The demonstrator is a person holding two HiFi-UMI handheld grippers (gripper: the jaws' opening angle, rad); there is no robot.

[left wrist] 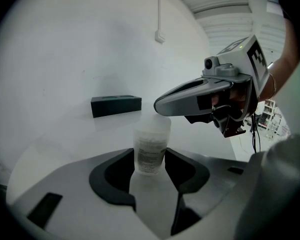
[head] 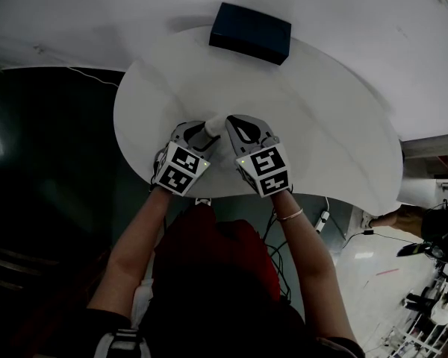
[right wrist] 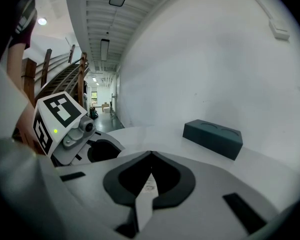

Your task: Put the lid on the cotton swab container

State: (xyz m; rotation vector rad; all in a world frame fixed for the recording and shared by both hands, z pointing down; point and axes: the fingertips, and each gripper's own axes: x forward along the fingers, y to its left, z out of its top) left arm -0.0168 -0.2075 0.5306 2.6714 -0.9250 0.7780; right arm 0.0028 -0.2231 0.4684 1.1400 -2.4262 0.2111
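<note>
The cotton swab container (left wrist: 150, 151), a translucent tub with a printed label, stands upright between the pads of my left gripper (left wrist: 150, 159), which is shut on its sides. A wider translucent lid (left wrist: 153, 124) sits at its top. My right gripper (left wrist: 161, 108) reaches in from the right with its shut tips just above that lid; whether they touch it is unclear. In the right gripper view the jaws (right wrist: 151, 156) meet at the tips, and a pale sliver shows in the slit below. In the head view both grippers (head: 198, 130) (head: 231, 125) meet at the container (head: 214, 122).
A dark blue box (head: 251, 32) lies at the far side of the round white table (head: 321, 125), well behind the grippers. A white wall rises behind the table. The near table edge is just under my wrists, with cables on the floor below.
</note>
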